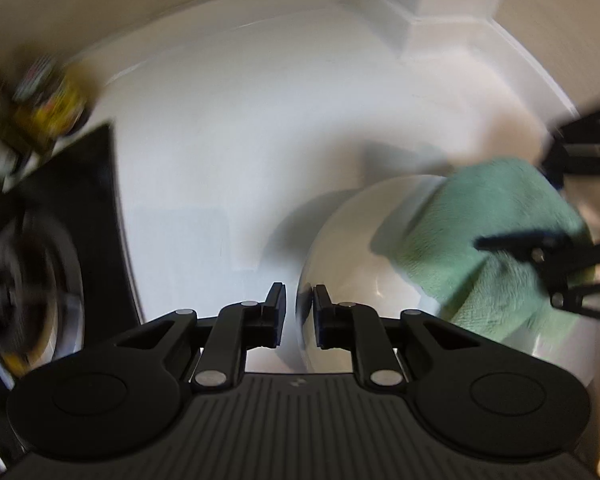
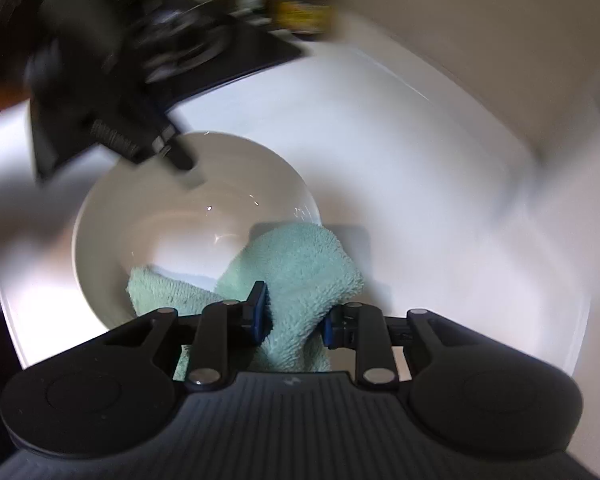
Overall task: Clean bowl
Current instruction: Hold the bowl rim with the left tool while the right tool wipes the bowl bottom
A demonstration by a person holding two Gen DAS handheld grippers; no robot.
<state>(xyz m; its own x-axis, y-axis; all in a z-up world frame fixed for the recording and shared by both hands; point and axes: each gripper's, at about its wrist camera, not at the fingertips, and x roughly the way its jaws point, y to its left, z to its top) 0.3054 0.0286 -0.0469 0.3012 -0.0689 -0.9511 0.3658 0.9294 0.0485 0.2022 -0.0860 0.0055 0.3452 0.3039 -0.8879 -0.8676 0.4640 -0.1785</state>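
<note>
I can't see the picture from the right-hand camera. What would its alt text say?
The right gripper pinches a green cloth draped over the near rim of a white bowl on a white counter. The left gripper reaches the bowl's far rim.

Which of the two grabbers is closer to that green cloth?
Right. The right gripper is clamped on the green cloth, which drapes into the white bowl. The left gripper sits at the bowl's opposite rim, apart from the cloth.
</note>
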